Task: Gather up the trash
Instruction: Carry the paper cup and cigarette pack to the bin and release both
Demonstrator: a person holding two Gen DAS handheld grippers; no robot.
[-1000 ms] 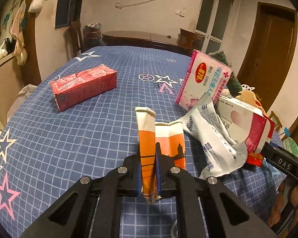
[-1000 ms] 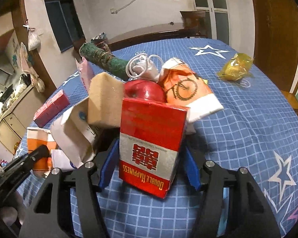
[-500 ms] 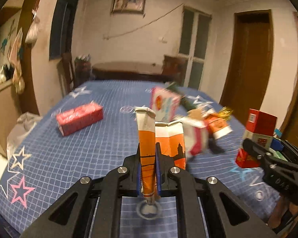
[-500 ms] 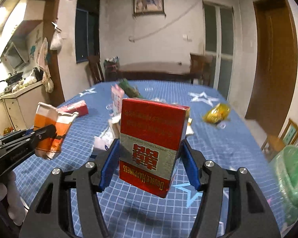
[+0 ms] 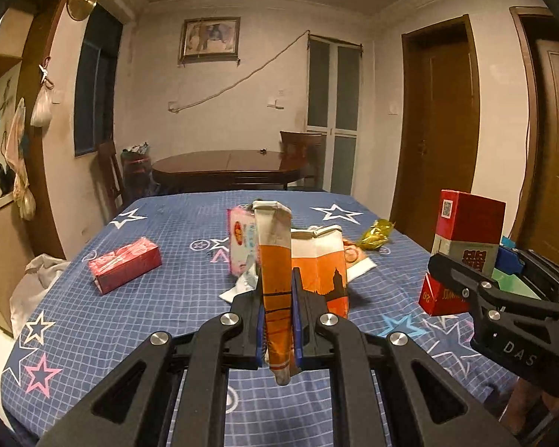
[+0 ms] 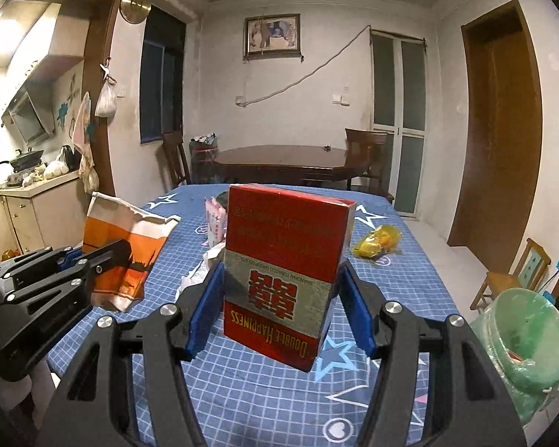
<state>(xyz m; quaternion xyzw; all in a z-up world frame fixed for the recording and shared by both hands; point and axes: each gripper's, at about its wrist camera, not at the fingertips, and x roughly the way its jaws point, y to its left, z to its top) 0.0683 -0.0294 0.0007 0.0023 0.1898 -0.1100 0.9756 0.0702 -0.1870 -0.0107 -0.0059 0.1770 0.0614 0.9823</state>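
My left gripper is shut on an orange and white paper bag, held up above the near edge of the blue starred table. The bag also shows in the right wrist view. My right gripper is shut on a red Double Happiness carton, held upside down above the table; it shows at the right of the left wrist view. A bin lined with a green bag stands off the table's right side, below my right gripper.
On the table lie a red box, a pink and white packet, crumpled white wrappers and a yellow wrapper. A dark round table with chairs stands behind. A small wooden chair is at the right.
Both grippers have lifted their trash off the pile and drawn back toward the near edge of the table. The views have tilted up, and the green-lined bin has come into view.
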